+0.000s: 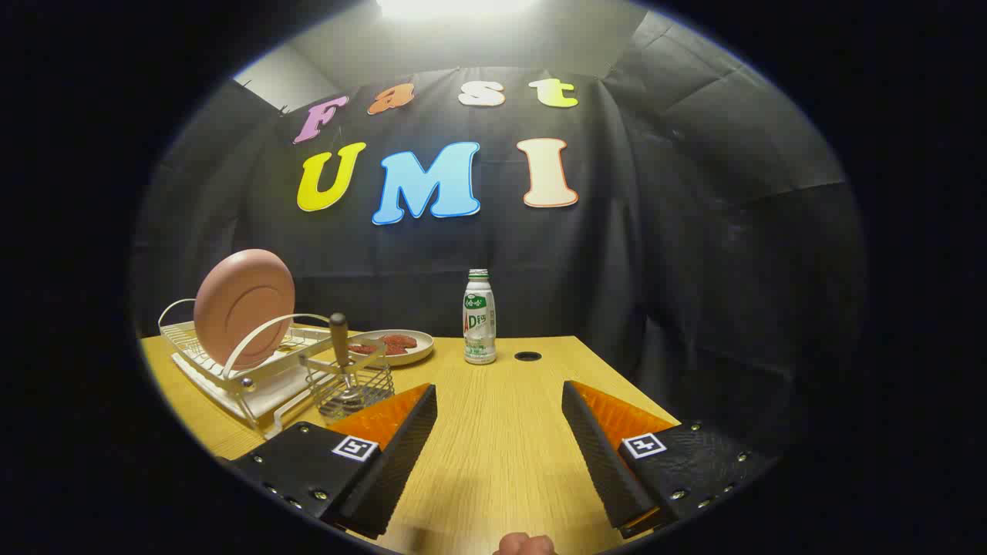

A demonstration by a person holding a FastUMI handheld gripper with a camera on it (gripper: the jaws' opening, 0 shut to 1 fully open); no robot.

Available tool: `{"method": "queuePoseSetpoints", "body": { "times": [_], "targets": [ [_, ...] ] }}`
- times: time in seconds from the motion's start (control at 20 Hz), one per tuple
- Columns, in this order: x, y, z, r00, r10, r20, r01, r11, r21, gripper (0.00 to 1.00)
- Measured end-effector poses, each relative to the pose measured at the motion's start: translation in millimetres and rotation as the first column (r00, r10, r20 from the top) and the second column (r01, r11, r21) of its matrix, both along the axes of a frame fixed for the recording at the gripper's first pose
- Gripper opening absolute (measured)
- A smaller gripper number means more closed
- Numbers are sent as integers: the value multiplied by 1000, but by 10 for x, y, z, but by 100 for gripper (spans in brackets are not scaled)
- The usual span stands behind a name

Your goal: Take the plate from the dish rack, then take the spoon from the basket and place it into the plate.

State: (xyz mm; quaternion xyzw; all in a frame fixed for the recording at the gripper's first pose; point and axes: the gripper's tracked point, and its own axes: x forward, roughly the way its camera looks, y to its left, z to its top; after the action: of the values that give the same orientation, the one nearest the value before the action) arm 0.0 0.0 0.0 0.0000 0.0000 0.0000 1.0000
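Observation:
A pink plate (243,306) stands on edge in the white wire dish rack (231,368), which sits to the left of and beyond my fingers. Right of the rack, a small wire basket (348,383) holds a spoon (340,348) upright, its brown handle sticking up out of the top. The basket is just ahead of my left finger. My gripper (499,397) hovers over the wooden table (501,432), open wide, with only bare tabletop between the fingers.
A white dish (393,347) with reddish food lies behind the basket. A white bottle with a green label (479,317) stands beyond the fingers, with a dark cable hole (527,356) in the table to its right. A bit of a hand (526,545) shows below the fingers.

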Motion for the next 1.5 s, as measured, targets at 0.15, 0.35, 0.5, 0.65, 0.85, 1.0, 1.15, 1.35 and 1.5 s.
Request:
{"method": "queuePoseSetpoints", "body": {
  "times": [0.15,0.35,0.5,0.65,0.85,1.0,1.15,1.35,1.5],
  "targets": [
    [234,66,227,1000,-16,11,16,1000,22,99],
    [244,154,691,1000,-16,8,16,999,-49,99],
    [141,217,1215,999,-36,32,38,997,-69,99],
    [-4,415,1682,999,-38,24,39,997,-64,99],
    [-193,763,2355,999,-22,46,25,997,-68,99],
    [-277,973,2649,999,-43,31,45,998,-52,99],
    [-335,1178,2874,998,-40,44,42,998,-50,99],
    [-287,1467,2931,1000,-7,15,8,999,-54,99],
    [-181,1760,2794,995,43,-85,-49,997,-66,99]
  ]
}}
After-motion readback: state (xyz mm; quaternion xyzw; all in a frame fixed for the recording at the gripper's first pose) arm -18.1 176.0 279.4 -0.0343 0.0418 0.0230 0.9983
